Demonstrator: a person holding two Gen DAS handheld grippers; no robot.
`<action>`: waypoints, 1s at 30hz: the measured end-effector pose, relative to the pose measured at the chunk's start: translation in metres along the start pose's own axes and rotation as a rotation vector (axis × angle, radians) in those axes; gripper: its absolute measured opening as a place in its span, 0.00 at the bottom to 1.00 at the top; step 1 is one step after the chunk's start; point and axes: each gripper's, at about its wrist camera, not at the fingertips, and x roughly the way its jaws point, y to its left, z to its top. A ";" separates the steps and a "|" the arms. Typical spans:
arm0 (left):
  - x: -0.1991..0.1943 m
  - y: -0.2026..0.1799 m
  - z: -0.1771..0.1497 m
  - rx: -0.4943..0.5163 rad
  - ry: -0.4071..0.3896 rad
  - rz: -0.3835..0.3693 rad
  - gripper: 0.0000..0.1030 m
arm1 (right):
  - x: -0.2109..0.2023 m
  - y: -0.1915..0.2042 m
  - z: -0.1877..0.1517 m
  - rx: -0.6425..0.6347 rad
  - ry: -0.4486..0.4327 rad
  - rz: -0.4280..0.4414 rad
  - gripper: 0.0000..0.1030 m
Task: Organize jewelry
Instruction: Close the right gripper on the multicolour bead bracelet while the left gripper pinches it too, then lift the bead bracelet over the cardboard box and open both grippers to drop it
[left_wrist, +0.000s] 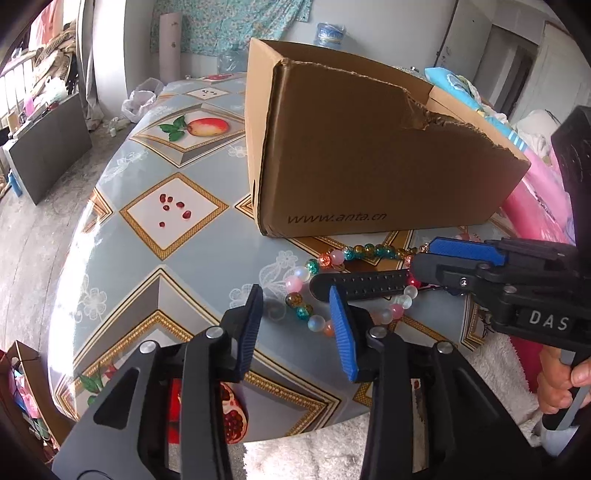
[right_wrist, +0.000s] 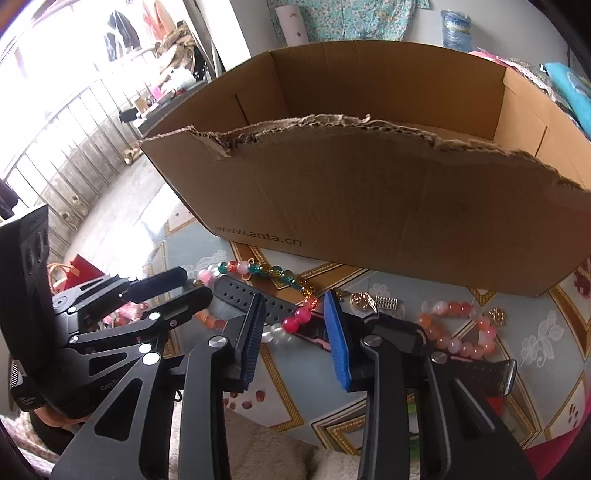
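Left wrist view: left claw (left_wrist: 297, 325) released, fingers spread above the patterned surface (left_wrist: 159, 258), nothing between them. Multicoloured bead bracelet (left_wrist: 334, 258) lies in front of the torn cardboard box (left_wrist: 369, 155); its loop is partly covered by a black perforated watch strap (left_wrist: 365, 284) and by the right claw (left_wrist: 424, 260), which enters from the right with fingers apart over the beads and strap.

Right wrist view: right claw (right_wrist: 295, 332) released; strap (right_wrist: 273, 304) and a red bead run between its fingers, contact not discernible. Pink-orange bead bracelet (right_wrist: 458, 332) and small gold charms (right_wrist: 373, 301) lie to the right, near the box (right_wrist: 369, 206). Watch body is hidden behind the claw; a dark band end (right_wrist: 484, 376) is cut off by the linkage. Box interior is mostly unseen.
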 end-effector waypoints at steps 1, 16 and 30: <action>0.001 0.000 0.001 0.001 0.001 -0.001 0.28 | 0.002 0.001 0.001 -0.004 0.011 -0.004 0.26; 0.007 -0.006 0.007 0.038 -0.001 0.035 0.08 | 0.028 0.010 0.023 -0.028 0.064 -0.005 0.10; -0.039 -0.017 0.019 0.014 -0.097 -0.012 0.08 | -0.007 0.009 0.020 -0.043 -0.069 0.074 0.10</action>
